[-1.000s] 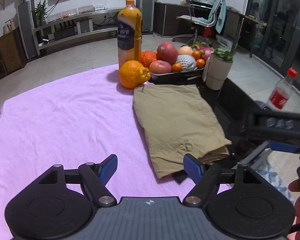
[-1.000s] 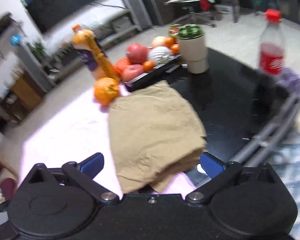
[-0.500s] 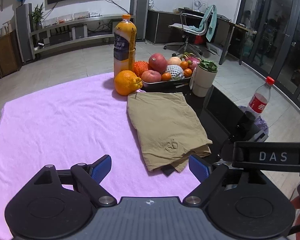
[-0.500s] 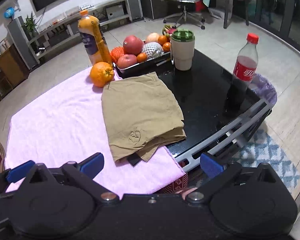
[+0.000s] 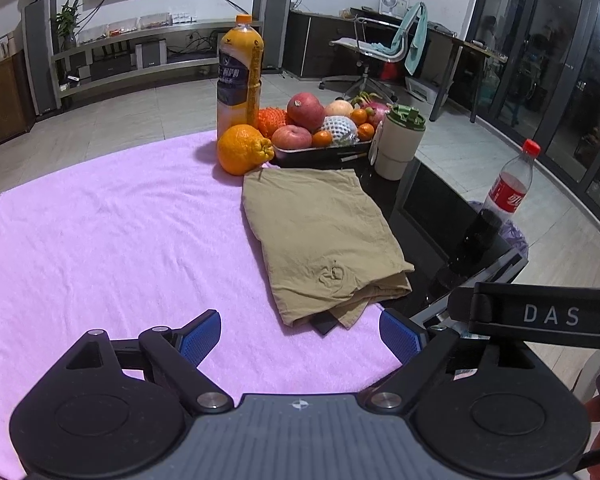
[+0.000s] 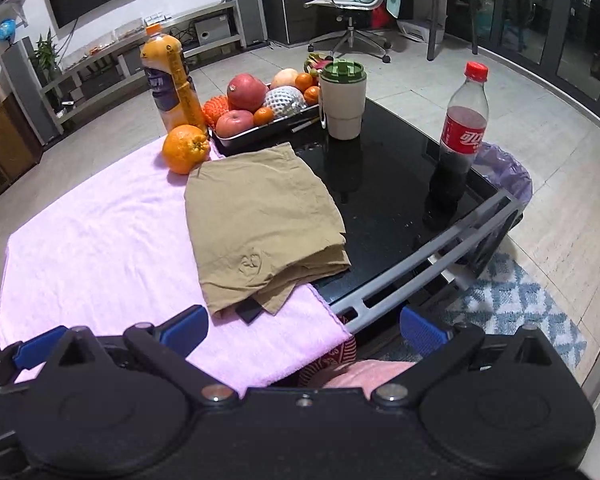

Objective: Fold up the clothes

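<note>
Holding both grippers, left (image 5: 300,334) opening and right (image 6: 302,326) wide, empty; shorts (image 5: 320,236) look folded, next needs another garment.

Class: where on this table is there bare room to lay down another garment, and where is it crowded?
Free: the pink towel left of the folded shorts; some black glass between shorts and cola bottle. Crowded: far edge, with juice bottle, orange, fruit tray, cup.

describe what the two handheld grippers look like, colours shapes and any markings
Both the left gripper and the right gripper are matte black, with two round housings, silver pivot screws and angled linkage arms ending in blue textured pads. In the left wrist view, white letters "DAS" mark a black bar on the right gripper.
</note>
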Tool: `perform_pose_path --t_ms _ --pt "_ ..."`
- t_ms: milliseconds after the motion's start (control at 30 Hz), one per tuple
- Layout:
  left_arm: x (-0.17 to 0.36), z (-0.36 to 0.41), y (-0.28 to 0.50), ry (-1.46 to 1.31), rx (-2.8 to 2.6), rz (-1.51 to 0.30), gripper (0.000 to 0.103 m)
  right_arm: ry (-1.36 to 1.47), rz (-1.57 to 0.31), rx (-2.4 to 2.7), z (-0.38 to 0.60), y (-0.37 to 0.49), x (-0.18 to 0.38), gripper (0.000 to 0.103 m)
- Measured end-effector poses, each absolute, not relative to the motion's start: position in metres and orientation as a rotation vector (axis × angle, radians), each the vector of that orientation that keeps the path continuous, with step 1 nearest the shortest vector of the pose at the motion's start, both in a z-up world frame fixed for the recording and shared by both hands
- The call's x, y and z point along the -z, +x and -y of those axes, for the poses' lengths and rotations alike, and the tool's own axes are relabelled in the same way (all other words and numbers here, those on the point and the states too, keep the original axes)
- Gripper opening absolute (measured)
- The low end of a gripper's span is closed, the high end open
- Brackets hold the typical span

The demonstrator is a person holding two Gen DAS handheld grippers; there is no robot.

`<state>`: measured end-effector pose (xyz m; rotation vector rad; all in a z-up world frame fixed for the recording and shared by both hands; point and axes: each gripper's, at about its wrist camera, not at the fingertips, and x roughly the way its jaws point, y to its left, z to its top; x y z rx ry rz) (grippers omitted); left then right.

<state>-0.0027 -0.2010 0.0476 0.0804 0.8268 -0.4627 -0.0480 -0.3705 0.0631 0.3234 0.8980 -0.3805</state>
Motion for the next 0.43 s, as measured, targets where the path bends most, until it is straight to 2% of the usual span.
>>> perform_pose_path --t_ms 433 --pt "-0.0423 0.2058 -0.0075 0.101 0.447 -0.817 0.089 0.343 -0.908 0.393 0.3751 -0.0515 -0.0533 0.103"
